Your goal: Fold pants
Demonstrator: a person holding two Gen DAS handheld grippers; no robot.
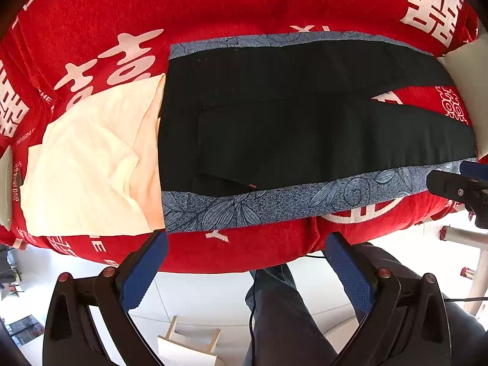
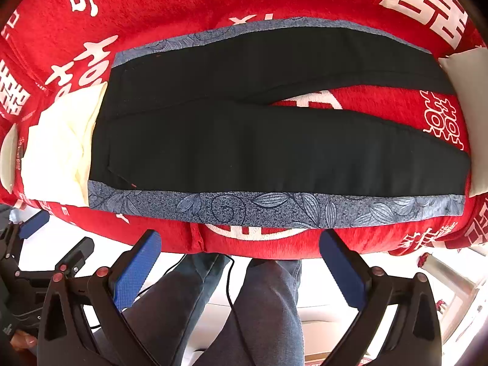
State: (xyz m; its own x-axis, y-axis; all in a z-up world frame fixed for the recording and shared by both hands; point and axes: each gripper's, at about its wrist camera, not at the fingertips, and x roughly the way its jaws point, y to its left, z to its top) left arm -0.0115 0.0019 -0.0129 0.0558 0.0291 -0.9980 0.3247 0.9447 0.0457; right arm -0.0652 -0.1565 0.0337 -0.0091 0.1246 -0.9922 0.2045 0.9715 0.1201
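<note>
Black pants with blue floral side stripes (image 1: 305, 134) lie flat on the red bed cover, waist to the left, the two legs spread apart to the right; they also show in the right wrist view (image 2: 259, 146). My left gripper (image 1: 247, 244) is open and empty, held off the bed's near edge below the waist end. My right gripper (image 2: 241, 241) is open and empty, off the near edge below the nearer leg. The right gripper also shows at the right edge of the left wrist view (image 1: 460, 186).
A folded cream garment (image 1: 91, 164) lies just left of the pants' waist. A white pillow (image 1: 469, 91) sits at the right by the leg ends. The red cover with white characters (image 1: 213, 9) fills the far side. The person's legs (image 2: 244, 311) and floor are below.
</note>
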